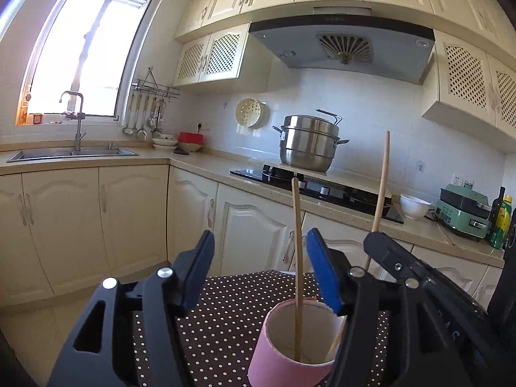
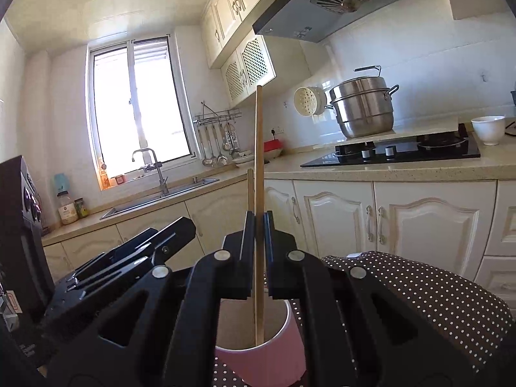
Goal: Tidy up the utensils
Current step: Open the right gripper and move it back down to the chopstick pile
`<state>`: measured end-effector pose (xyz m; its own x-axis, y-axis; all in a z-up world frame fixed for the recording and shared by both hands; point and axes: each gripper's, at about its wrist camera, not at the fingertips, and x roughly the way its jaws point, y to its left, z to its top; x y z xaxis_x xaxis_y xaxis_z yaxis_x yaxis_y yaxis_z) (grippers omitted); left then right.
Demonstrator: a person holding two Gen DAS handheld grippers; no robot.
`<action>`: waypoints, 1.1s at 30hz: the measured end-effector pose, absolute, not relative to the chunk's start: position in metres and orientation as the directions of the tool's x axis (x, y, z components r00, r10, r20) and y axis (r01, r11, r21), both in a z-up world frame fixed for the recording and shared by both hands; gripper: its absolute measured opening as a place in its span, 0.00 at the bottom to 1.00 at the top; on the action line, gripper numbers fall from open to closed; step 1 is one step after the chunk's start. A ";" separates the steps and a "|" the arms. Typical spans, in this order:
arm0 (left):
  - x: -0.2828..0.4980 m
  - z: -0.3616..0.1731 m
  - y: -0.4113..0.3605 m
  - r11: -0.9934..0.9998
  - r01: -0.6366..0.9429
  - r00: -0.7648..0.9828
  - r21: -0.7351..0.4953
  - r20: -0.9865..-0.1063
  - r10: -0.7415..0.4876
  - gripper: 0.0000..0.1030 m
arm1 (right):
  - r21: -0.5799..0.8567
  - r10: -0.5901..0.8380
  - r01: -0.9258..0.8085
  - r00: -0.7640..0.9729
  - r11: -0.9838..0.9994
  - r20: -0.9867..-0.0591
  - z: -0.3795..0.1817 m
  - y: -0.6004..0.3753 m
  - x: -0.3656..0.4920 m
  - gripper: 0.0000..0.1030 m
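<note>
Two thin wooden chopsticks, one standing free [image 1: 297,258] in pink paper cup [image 1: 277,354] | left claw [image 1: 259,274] spread, empty | right claw [image 2: 259,251] clamped on second chopstick [image 2: 259,193], tip inside cup | next: probably let go.

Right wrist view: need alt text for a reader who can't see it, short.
The right gripper is clamped on a wooden chopstick whose lower end sits inside a pink cup on a polka-dot cloth. A second chopstick rises just behind it, and the left gripper is at left. Behind is a kitchen with a steel pot.
</note>
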<state>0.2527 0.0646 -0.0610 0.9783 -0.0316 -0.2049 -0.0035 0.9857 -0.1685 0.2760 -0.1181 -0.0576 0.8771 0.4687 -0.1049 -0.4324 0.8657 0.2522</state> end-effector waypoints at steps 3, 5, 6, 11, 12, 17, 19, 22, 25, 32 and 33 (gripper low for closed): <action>0.246 -0.059 0.064 0.986 -0.001 0.978 -0.168 -0.206 -0.034 0.58 | 0.254 0.464 -0.425 0.878 0.869 -0.119 -0.056 -0.119 0.272 0.07; 0.240 -0.057 0.062 0.986 0.001 0.978 -0.167 -0.205 -0.036 0.59 | 0.253 0.457 -0.417 0.881 0.873 -0.121 -0.054 -0.119 0.269 0.07; 0.237 -0.056 0.061 0.986 0.001 0.979 -0.167 -0.201 -0.035 0.59 | 0.254 0.456 -0.415 0.881 0.873 -0.127 -0.053 -0.120 0.267 0.08; 0.225 -0.050 0.060 0.985 0.000 0.979 -0.171 -0.202 -0.035 0.62 | 0.258 0.439 -0.394 0.886 0.882 -0.147 -0.051 -0.122 0.259 0.23; 0.222 -0.049 0.061 0.985 -0.003 0.978 -0.171 -0.205 -0.033 0.63 | 0.263 0.438 -0.392 0.887 0.882 -0.148 -0.051 -0.125 0.256 0.27; 0.205 -0.043 0.060 0.987 0.001 0.971 -0.161 -0.235 -0.039 0.65 | 0.262 0.426 -0.378 0.891 0.888 -0.159 -0.049 -0.132 0.240 0.41; 0.198 -0.042 0.058 0.989 0.010 0.965 -0.148 -0.259 -0.048 0.67 | 0.259 0.430 -0.382 0.887 0.887 -0.165 -0.047 -0.134 0.234 0.41; 0.190 -0.043 0.054 0.992 0.002 0.949 -0.127 -0.312 -0.042 0.68 | 0.246 0.427 -0.379 0.885 0.892 -0.185 -0.046 -0.137 0.224 0.43; 0.183 -0.048 0.052 0.993 0.010 0.919 -0.121 -0.391 -0.057 0.68 | 0.241 0.434 -0.379 0.866 0.894 -0.248 -0.046 -0.137 0.218 0.46; 0.180 -0.087 0.057 0.991 0.005 0.753 -0.133 -0.652 -0.091 0.68 | 0.189 0.423 -0.380 0.785 0.906 -0.451 -0.068 -0.135 0.210 0.47; 0.179 -0.096 0.058 0.991 0.001 0.727 -0.130 -0.681 -0.090 0.68 | 0.189 0.428 -0.388 0.749 0.902 -0.506 -0.075 -0.134 0.212 0.47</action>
<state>0.1786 0.0583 -0.0960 0.7266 -0.0902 -0.6811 0.0007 0.9915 -0.1305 0.2117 -0.1336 -0.0748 0.7488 0.4284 -0.5058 -0.3885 0.9019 0.1888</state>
